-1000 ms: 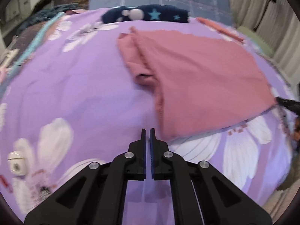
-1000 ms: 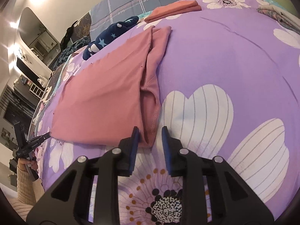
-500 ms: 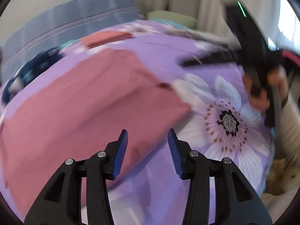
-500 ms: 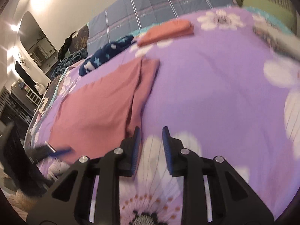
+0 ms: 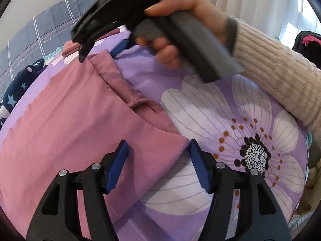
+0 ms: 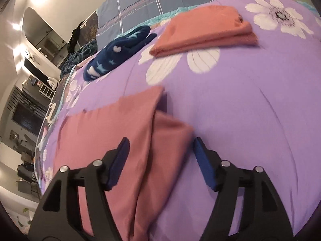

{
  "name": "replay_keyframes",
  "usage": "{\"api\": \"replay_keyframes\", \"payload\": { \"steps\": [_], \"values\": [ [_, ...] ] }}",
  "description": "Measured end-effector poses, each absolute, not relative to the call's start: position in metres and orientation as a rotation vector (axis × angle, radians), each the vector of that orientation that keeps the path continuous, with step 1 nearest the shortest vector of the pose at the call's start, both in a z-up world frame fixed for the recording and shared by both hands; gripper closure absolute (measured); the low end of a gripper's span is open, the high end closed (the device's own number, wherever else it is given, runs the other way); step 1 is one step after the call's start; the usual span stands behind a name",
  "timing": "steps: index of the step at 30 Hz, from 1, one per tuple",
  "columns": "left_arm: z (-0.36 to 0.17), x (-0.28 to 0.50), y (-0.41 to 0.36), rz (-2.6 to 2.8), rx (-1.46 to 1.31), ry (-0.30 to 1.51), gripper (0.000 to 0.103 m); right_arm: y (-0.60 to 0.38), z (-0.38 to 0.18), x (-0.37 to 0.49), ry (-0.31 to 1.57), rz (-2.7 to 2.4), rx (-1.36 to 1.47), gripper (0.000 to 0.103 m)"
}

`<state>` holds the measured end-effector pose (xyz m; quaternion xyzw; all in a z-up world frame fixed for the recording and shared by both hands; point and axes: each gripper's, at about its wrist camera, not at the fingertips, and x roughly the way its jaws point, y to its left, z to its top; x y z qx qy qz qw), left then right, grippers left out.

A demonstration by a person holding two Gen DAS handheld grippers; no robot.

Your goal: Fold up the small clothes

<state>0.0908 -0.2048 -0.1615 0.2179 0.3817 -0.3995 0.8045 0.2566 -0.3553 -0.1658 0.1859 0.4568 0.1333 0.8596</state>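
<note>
We are holding the left gripper (image 5: 157,163) with its jaws spread wide over the near corner of the pink garment (image 5: 66,124), which is lying flat on the purple floral bedspread (image 5: 210,108). We are holding the right gripper (image 6: 159,163) with its jaws likewise released, straddling the garment's folded far corner; nothing is gripped. In the left wrist view our right hand (image 5: 180,32) is squeezing that tool's grey handle. A folded orange cloth (image 6: 206,33) and a navy starred garment (image 6: 118,52) are lying toward the bed's far edge.
</note>
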Motion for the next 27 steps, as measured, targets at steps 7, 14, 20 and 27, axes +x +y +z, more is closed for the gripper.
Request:
{"api": "replay_keyframes", "payload": {
  "steps": [7, 14, 20, 27],
  "values": [
    [-0.155, 0.102, -0.186, -1.147, 0.303, 0.836, 0.098, -0.364, -0.145, 0.253, 0.856, 0.322, 0.375, 0.098],
    [-0.167, 0.110, -0.186, -1.165, 0.258, 0.897, 0.098, -0.366, -0.178, 0.266, 0.926, 0.261, 0.380, 0.096],
    [-0.161, 0.095, -0.185, -1.187, 0.291, 0.859, 0.072, -0.366, -0.138, 0.205, 0.838, 0.236, 0.321, 0.090],
    [-0.143, 0.088, -0.132, -1.093, 0.204, 0.824, 0.069, -0.342, -0.154, 0.088, 0.877, 0.413, 0.359, 0.090]
  ]
}}
